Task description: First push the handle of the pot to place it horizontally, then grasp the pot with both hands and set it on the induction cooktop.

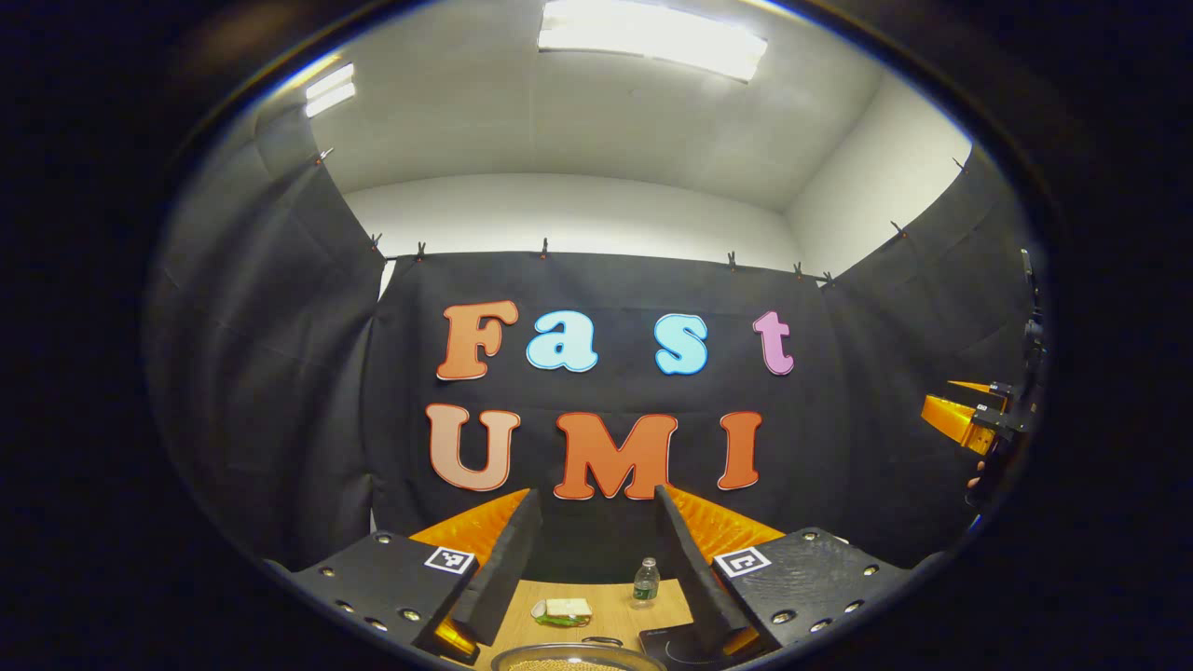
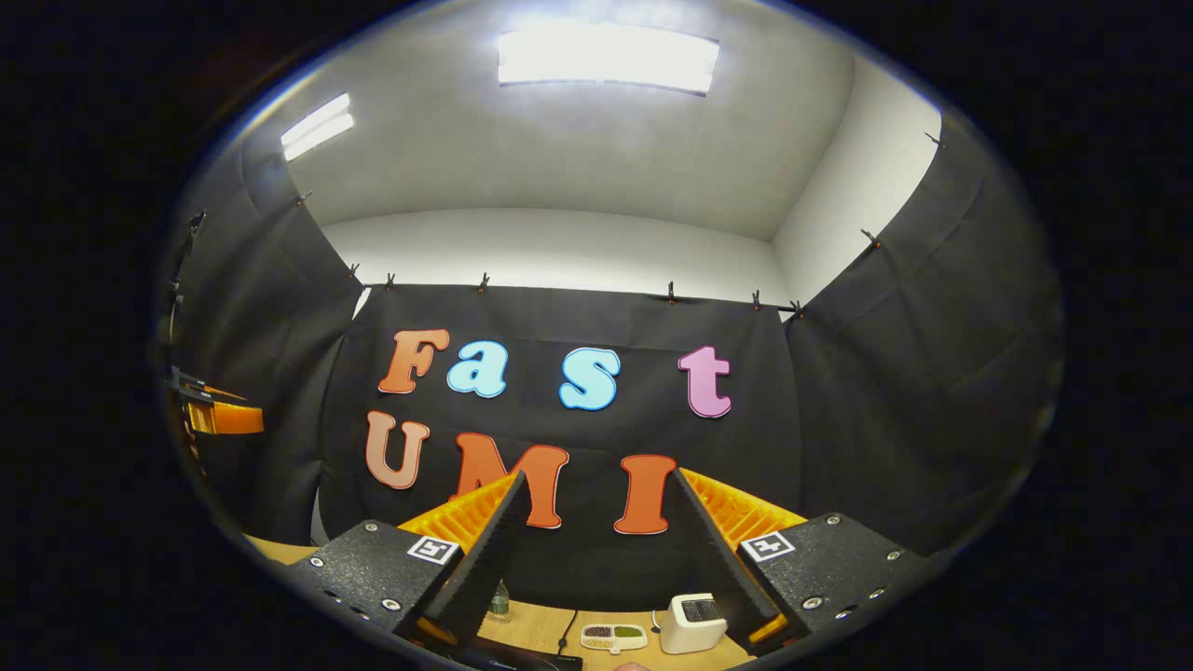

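Observation:
The pot (image 1: 578,658) shows as a metal rim with pale contents at the bottom of the left gripper view, with a thin dark loop (image 1: 602,640) at its far rim. To its right lies the black induction cooktop (image 1: 673,643), whose edge (image 2: 508,660) also appears low in the right gripper view. My left gripper (image 1: 596,494) is open, raised above the table and empty. My right gripper (image 2: 596,480) is open too, held high and empty. Each gripper appears far off in the other's view: the right one (image 1: 969,419), the left one (image 2: 219,415).
On the wooden table (image 1: 606,606) stand a small water bottle (image 1: 645,582) and a white and green packet (image 1: 564,610). In the right gripper view the table (image 2: 550,629) carries the bottle (image 2: 499,601), a small divided dish (image 2: 613,636) and a white device (image 2: 692,623). Black cloth walls enclose the booth.

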Demonstrator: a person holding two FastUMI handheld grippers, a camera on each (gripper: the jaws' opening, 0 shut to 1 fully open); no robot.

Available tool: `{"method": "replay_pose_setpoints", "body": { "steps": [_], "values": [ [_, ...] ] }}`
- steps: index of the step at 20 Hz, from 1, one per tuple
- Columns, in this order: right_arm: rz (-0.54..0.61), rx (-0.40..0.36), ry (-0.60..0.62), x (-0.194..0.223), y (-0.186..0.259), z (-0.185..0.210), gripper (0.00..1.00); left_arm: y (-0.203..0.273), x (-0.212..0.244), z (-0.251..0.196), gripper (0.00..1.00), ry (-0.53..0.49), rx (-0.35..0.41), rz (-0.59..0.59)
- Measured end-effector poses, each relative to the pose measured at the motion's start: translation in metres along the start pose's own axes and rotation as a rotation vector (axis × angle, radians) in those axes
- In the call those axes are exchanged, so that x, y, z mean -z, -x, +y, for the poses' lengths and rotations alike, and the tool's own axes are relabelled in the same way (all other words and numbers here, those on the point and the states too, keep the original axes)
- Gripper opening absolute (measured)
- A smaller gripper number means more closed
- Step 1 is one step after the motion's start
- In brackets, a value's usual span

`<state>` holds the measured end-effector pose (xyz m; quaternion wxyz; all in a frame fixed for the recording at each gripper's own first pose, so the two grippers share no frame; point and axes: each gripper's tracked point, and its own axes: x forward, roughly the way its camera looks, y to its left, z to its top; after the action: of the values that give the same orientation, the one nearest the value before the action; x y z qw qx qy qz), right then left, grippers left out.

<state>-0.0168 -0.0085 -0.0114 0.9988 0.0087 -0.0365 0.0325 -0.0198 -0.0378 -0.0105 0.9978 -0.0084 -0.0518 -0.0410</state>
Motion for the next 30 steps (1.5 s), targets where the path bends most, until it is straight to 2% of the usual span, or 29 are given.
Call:
{"method": "replay_pose_setpoints", "body": {
  "steps": [5, 6, 8, 9, 11, 12, 13, 14, 15, 17, 18, 19, 20, 24, 27, 30],
  "values": [
    [0.018, -0.020, 0.004, 0.020, 0.004, 0.009, 0.94, -0.002, 0.034, -0.005, 0.78, -0.003, 0.030, 0.072],
    [0.023, -0.024, 0.004, 0.026, 0.003, 0.011, 0.96, -0.002, 0.043, -0.005, 0.78, -0.009, 0.032, 0.094],
    [0.025, -0.032, 0.009, 0.035, 0.003, 0.015, 0.94, 0.000, 0.065, -0.001, 0.77, -0.030, 0.022, 0.151],
    [0.025, -0.036, 0.014, 0.039, 0.004, 0.017, 0.94, 0.001, 0.078, -0.003, 0.82, -0.036, 0.027, 0.183],
    [0.025, -0.044, 0.027, 0.048, 0.005, 0.020, 0.94, 0.006, 0.109, -0.007, 0.70, -0.052, 0.035, 0.264],
    [0.026, -0.050, 0.033, 0.054, 0.005, 0.023, 0.95, 0.008, 0.128, -0.008, 0.53, -0.066, 0.042, 0.317],
    [0.030, -0.061, 0.038, 0.060, 0.006, 0.026, 0.94, 0.012, 0.147, -0.008, 0.49, -0.087, 0.046, 0.368],
    [0.034, -0.075, 0.042, 0.067, 0.006, 0.032, 0.94, 0.017, 0.169, -0.006, 0.38, -0.099, 0.041, 0.428],
    [0.041, -0.085, 0.045, 0.074, 0.006, 0.035, 0.94, 0.024, 0.187, -0.011, 0.27, -0.090, 0.072, 0.488],
    [0.061, -0.098, 0.046, 0.090, 0.005, 0.037, 0.95, 0.041, 0.229, -0.022, 0.25, -0.060, 0.115, 0.599],
    [0.066, -0.105, 0.046, 0.096, 0.006, 0.040, 0.95, 0.049, 0.251, -0.020, 0.19, -0.052, 0.110, 0.662],
    [0.068, -0.110, 0.047, 0.101, 0.005, 0.042, 0.95, 0.056, 0.267, -0.023, 0.07, -0.027, 0.121, 0.715],
    [0.070, -0.109, 0.052, 0.106, 0.005, 0.042, 0.95, 0.065, 0.283, -0.021, 0.03, -0.006, 0.123, 0.769],
    [0.080, -0.116, 0.076, 0.127, 0.012, 0.049, 0.95, 0.104, 0.337, -0.028, 0.02, 0.106, 0.141, 0.976],
    [0.098, -0.127, 0.079, 0.145, 0.020, 0.055, 0.95, 0.133, 0.367, -0.018, 0.02, 0.084, 0.118, 1.064],
    [0.124, -0.121, 0.097, 0.165, 0.023, 0.054, 0.95, 0.165, 0.391, -0.021, 0.02, 0.140, 0.130, 1.179]
  ]
}}
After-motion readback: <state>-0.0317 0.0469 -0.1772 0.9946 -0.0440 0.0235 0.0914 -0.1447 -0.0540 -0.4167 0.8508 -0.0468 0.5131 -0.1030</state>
